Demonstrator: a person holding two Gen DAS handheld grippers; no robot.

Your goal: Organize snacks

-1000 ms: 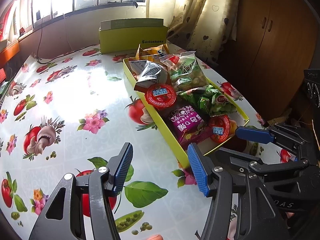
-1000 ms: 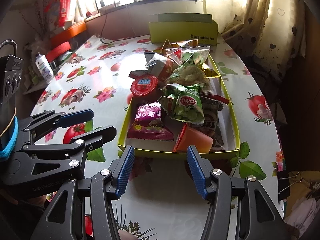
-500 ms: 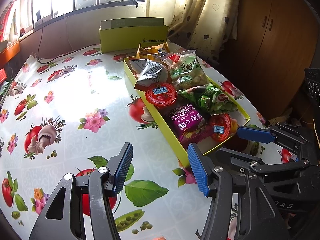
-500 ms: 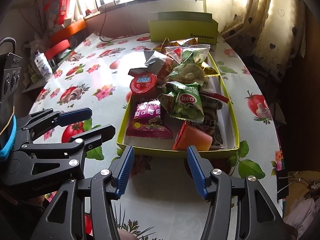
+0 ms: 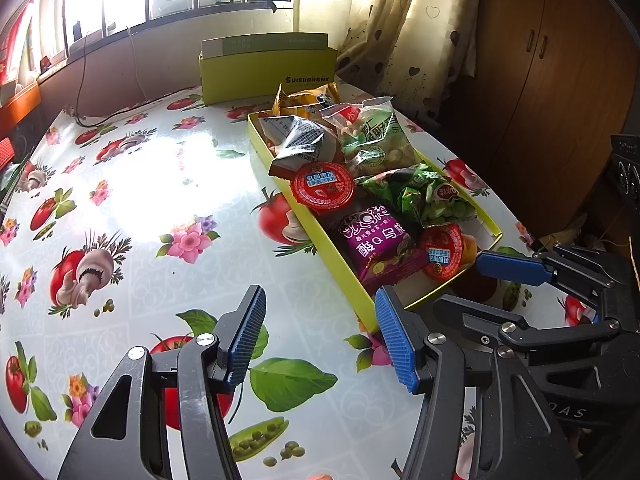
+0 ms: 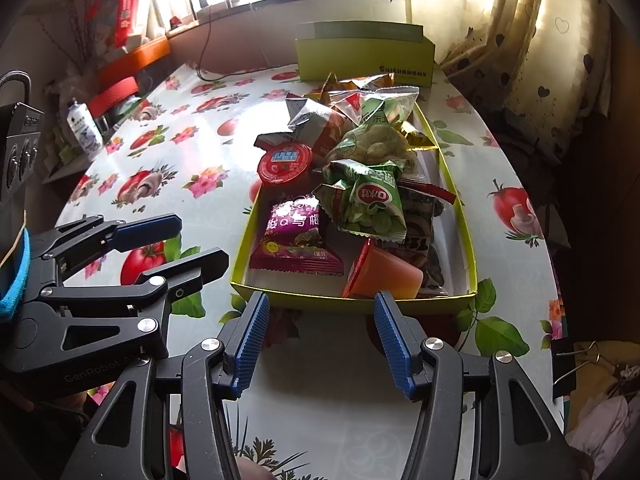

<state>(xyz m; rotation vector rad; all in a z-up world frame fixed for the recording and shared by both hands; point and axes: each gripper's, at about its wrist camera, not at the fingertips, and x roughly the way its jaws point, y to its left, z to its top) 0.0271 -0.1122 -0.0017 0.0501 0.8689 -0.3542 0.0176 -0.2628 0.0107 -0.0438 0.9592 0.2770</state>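
Nothing has changed over the last second: my left gripper [image 5: 320, 338] and right gripper [image 6: 318, 338] both hang open and empty, just short of the tray's [image 6: 352, 300] near edge. Snacks [image 6: 360, 204] all inside; looks finished.

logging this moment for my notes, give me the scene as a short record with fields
surface: table with fruit-print cloth
container: shallow yellow tray, full of snacks
near end of tray: purple packet, orange jelly cup on its side
further back: red-lidded cup, green pea packet
behind tray: yellow-green box
left gripper: open, empty
right gripper: open, empty, just short of the tray
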